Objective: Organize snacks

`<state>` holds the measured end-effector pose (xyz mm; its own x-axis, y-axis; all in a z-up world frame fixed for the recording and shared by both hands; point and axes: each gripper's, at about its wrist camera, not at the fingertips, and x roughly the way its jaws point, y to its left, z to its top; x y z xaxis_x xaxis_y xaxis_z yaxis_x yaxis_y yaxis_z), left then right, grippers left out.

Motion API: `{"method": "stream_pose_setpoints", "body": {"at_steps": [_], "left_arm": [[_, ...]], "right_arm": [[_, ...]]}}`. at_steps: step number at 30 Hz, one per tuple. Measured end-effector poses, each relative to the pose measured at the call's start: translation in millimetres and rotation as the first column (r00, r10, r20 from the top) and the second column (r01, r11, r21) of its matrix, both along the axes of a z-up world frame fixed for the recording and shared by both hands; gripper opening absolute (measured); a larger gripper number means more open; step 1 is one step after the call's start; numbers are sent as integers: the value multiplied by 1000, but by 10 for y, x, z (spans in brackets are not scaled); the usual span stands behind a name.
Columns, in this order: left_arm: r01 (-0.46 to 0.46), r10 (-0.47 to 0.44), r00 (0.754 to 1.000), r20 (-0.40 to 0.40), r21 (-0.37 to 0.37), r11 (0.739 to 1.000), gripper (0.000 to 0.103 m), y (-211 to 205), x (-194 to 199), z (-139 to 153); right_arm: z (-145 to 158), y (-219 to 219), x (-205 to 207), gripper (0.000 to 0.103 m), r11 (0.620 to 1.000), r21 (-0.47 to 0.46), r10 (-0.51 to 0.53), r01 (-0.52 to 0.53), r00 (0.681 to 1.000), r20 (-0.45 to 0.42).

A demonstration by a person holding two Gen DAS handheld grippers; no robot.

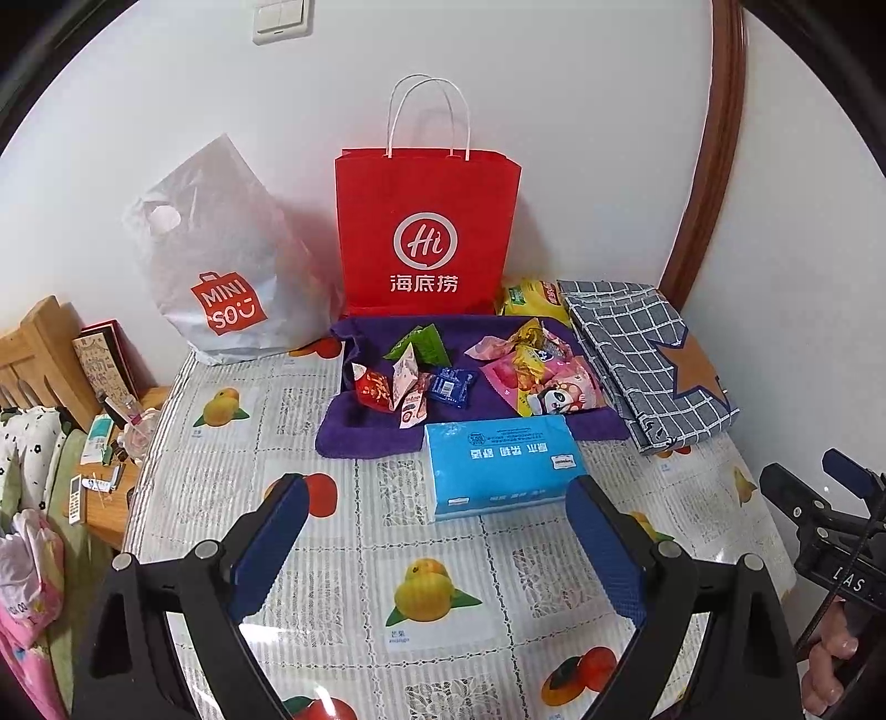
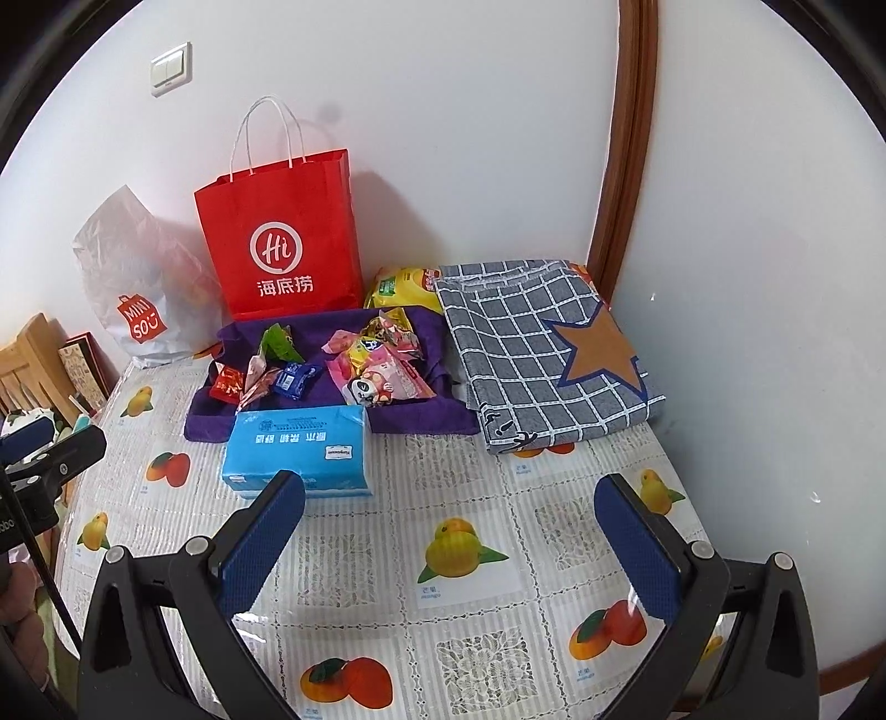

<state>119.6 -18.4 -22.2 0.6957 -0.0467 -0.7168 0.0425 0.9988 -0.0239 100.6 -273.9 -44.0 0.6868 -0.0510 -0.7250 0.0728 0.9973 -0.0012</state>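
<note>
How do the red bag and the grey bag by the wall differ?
The red bag is stiff paper and stands upright with a flat face; the grey bag is soft plastic, bulging and leaning. The red bag has white cord handles above its top; the grey bag has a hole cut out as its handle. The red bag bears a white round "Hi" logo; the grey bag bears a red MINISO logo. Both stand at the wall behind the purple cloth.

White wall (image 1: 554, 83), light switch (image 1: 281, 19), brown door frame (image 1: 714, 138).
</note>
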Motion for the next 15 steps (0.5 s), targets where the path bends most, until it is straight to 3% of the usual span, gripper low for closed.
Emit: {"method": "stream_pose_setpoints", "body": {"at_steps": [15], "left_arm": [[-4,4,1000,3,-3,1000,95,-1,-10,8]], "right_arm": [[14,34,-22,103,1000,0,8,-8,1000,2]]}}
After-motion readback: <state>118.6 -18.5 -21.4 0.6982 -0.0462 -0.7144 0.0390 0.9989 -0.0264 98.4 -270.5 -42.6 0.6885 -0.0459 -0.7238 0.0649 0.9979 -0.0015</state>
